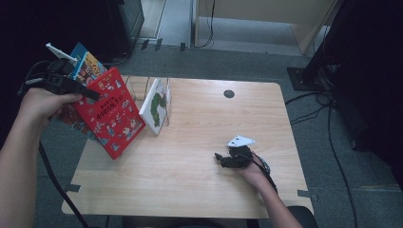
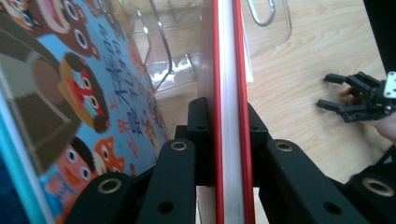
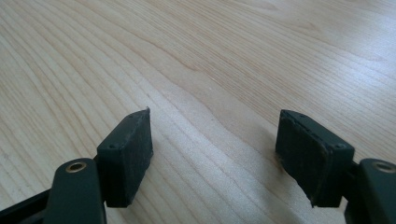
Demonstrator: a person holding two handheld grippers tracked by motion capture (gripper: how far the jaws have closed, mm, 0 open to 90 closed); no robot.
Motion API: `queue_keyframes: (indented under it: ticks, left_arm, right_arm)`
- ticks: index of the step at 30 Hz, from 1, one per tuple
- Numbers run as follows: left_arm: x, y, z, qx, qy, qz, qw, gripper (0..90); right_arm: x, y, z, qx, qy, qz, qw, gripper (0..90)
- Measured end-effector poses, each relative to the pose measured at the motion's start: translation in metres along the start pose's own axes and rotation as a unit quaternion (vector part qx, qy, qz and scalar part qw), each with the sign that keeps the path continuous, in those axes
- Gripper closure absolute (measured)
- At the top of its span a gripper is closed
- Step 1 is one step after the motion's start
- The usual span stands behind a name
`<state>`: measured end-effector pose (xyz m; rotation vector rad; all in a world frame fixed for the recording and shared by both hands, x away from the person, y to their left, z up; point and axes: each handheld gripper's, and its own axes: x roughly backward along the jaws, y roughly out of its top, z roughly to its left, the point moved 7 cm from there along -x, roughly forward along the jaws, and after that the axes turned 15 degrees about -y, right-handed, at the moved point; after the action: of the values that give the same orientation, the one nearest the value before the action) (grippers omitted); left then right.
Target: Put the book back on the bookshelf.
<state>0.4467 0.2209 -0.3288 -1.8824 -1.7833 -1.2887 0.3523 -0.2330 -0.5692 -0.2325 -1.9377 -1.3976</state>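
Two hand-held grippers: one is seen at the left edge of the high view, the other at the right of the tabletop (image 1: pixel 199 180).
Left hand-held gripper (image 1: pixel 90 95): raised above the tabletop's left edge; its jaws are closed on the red book (image 1: pixel 111 114), gripped at the book's upper edge.
Left gripper view: the red book (image 2: pixel 231 112) is seen edge-on, red covers on each side of the white page block, pinched between the two black jaws.
Red book: held tilted, its lower corner down near the tabletop's left side; whether that corner touches the wood cannot be told.
Blue book (image 1: pixel 85 61): seen just behind the red book, off the left edge; its cartoon cover (image 2: pixel 70 93) lies to the left of the jaws in the left gripper view.
Wire rack (image 1: pixel 142 85): placed at the back left of the tabletop, just right of the red book.
White book (image 1: pixel 157 107): stood in the rack, leaning, with a green figure on its cover.
Round hole (image 1: pixel 229 93): set in the tabletop near its back edge, centre-right.
Right hand-held gripper (image 1: pixel 217 159): rested low at the right front of the tabletop, well apart from the books; its jaws are spread apart with bare wood (image 3: pixel 210 93) between the pads (image 3: pixel 126 154).
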Motion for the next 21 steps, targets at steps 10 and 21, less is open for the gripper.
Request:
queue_keyframes:
  ticks: [10,21]
  left_arm:
    - [-0.004,0.012,0.009,0.01,0.003,-0.014,0.9998,80.4]
    - [-0.02,0.028,0.021,0.014,0.017,-0.03,0.9993,80.4]
  right_arm:
    - [0.0,0.0,0.0,0.0,0.0,0.0,1.0,27.3]
    - [0.0,0.0,0.0,-0.001,0.001,0.001,1.0,27.1]
